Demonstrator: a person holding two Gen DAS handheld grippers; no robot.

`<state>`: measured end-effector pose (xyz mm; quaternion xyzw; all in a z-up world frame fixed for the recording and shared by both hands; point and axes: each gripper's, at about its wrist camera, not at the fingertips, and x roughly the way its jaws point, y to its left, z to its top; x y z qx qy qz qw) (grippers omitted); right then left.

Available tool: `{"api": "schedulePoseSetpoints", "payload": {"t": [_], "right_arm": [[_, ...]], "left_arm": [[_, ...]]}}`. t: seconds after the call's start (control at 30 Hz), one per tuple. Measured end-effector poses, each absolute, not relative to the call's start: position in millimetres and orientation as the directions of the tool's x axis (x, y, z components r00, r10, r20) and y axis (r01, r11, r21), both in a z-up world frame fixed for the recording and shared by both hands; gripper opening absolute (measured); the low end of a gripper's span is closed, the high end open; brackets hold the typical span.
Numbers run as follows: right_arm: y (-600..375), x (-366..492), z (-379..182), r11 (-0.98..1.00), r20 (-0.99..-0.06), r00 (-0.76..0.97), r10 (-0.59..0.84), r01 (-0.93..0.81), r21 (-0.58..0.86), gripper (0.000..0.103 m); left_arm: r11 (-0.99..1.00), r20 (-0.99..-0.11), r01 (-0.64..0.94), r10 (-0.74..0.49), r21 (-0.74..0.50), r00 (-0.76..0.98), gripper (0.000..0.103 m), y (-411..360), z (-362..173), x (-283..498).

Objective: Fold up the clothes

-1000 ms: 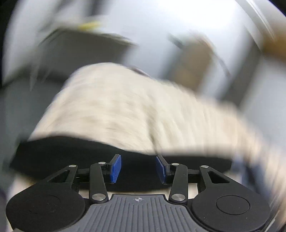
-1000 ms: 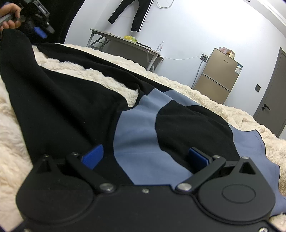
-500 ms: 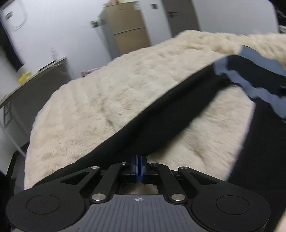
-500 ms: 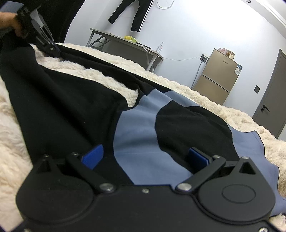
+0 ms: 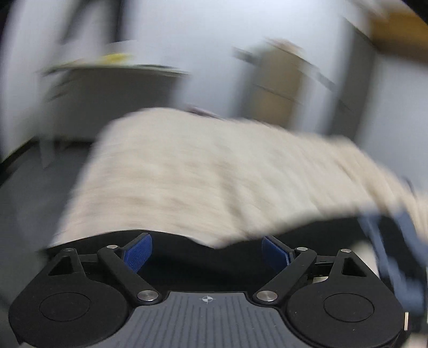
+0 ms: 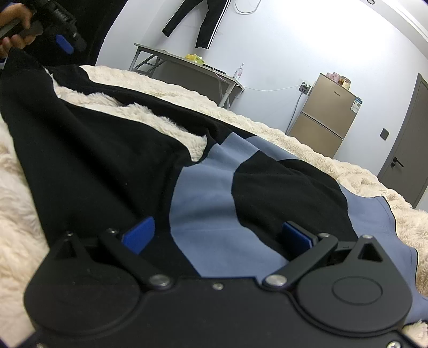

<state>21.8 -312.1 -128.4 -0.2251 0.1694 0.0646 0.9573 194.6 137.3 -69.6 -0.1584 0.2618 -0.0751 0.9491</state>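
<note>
Black-and-blue garment lies under both grippers' jaws — wide apart; nothing held.

A cream fluffy blanket spreads ahead of and beneath the gripper. Far ahead stand a grey folding table and, to the right, a gold two-door fridge and a grey door. Black trousers with white side stripes hang on the white wall above the table.

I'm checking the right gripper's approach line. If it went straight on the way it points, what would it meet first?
The right gripper, jaws open, would probably meet the black and blue garment lying right ahead between its fingers; exact depth is unclear.
</note>
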Motion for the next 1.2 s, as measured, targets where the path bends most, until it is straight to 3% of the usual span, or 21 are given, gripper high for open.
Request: {"api": "schedulePoseSetpoints", "payload": {"t": [0.07, 0.13, 0.2, 0.37, 0.4, 0.43, 0.47, 0.7, 0.83, 0.93, 1.0, 1.03, 1.13, 1.2], "right_arm": [[-312.1, 22.3, -128.4, 0.891, -0.353, 0.934, 0.048, -0.2, -0.408, 0.103], [-312.0, 22.8, -128.3, 0.891, -0.354, 0.934, 0.048, -0.201, -0.408, 0.103], [-311.8, 23.0, -128.2, 0.891, -0.355, 0.934, 0.048, -0.201, -0.408, 0.103], [-312.4, 22.8, -127.8, 0.891, -0.355, 0.934, 0.049, -0.201, -0.406, 0.103], [-312.4, 22.7, -127.8, 0.891, -0.355, 0.934, 0.049, -0.201, -0.406, 0.103], [-312.4, 22.7, -127.8, 0.891, -0.355, 0.934, 0.048, -0.201, -0.407, 0.103], [-312.1, 22.5, -128.1, 0.891, -0.354, 0.934, 0.048, -0.2, -0.406, 0.103], [-310.8, 22.3, -128.4, 0.89, -0.358, 0.933, 0.046, -0.201, -0.41, 0.103], [-310.4, 22.1, -128.2, 0.888, -0.358, 0.933, 0.043, -0.2, -0.413, 0.103], [-310.0, 22.2, -128.2, 0.887, -0.358, 0.933, 0.042, -0.199, -0.416, 0.103], [-310.0, 22.3, -128.5, 0.887, -0.357, 0.933, 0.042, -0.199, -0.416, 0.103], [-309.9, 22.3, -128.7, 0.887, -0.357, 0.933, 0.042, -0.199, -0.417, 0.103], [-309.7, 23.0, -130.0, 0.887, -0.357, 0.933, 0.042, -0.199, -0.416, 0.103], [-309.2, 22.8, -130.8, 0.887, -0.356, 0.934, 0.041, -0.198, -0.417, 0.103]], "left_arm": [[0.86, -0.464, -0.127, -0.138, -0.494, 0.875, 0.083, 182.7, -76.4, 193.2], [0.779, -0.481, -0.214, -0.124, -0.589, 0.868, 0.071, 209.3, -91.3, 196.3], [0.693, -0.507, -0.289, -0.127, -0.66, 0.853, 0.047, 231.5, -108.1, 203.3], [0.746, -0.593, -0.317, -0.127, -0.585, 0.795, 0.035, 209.8, -129.7, 234.5], [0.75, -0.6, -0.316, -0.132, -0.581, 0.789, 0.012, 206.8, -133.8, 237.3], [0.75, -0.604, -0.314, -0.139, -0.581, 0.785, 0.0, 205.4, -136.7, 239.2], [0.754, -0.604, -0.314, -0.135, -0.577, 0.786, 0.0, 204.5, -137.0, 239.7], [0.742, -0.515, -0.39, 0.07, -0.545, 0.854, 0.0, 220.3, -108.8, 221.3], [0.693, -0.557, -0.463, 0.106, -0.553, 0.824, 0.0, 228.2, -117.7, 218.5], [0.665, -0.593, -0.486, 0.079, -0.567, 0.801, 0.017, 224.5, -122.9, 217.7], [0.687, -0.605, -0.465, 0.047, -0.558, 0.795, 0.078, 218.5, -120.3, 218.5], [0.705, -0.616, -0.459, 0.04, -0.541, 0.787, 0.083, 214.8, -118.2, 219.1], [0.742, -0.666, -0.496, 0.091, -0.451, 0.74, 0.083, 205.7, -117.1, 218.7], [0.699, -0.692, -0.512, 0.035, -0.499, 0.721, 0.083, 209.1, -127.0, 218.8]]}}
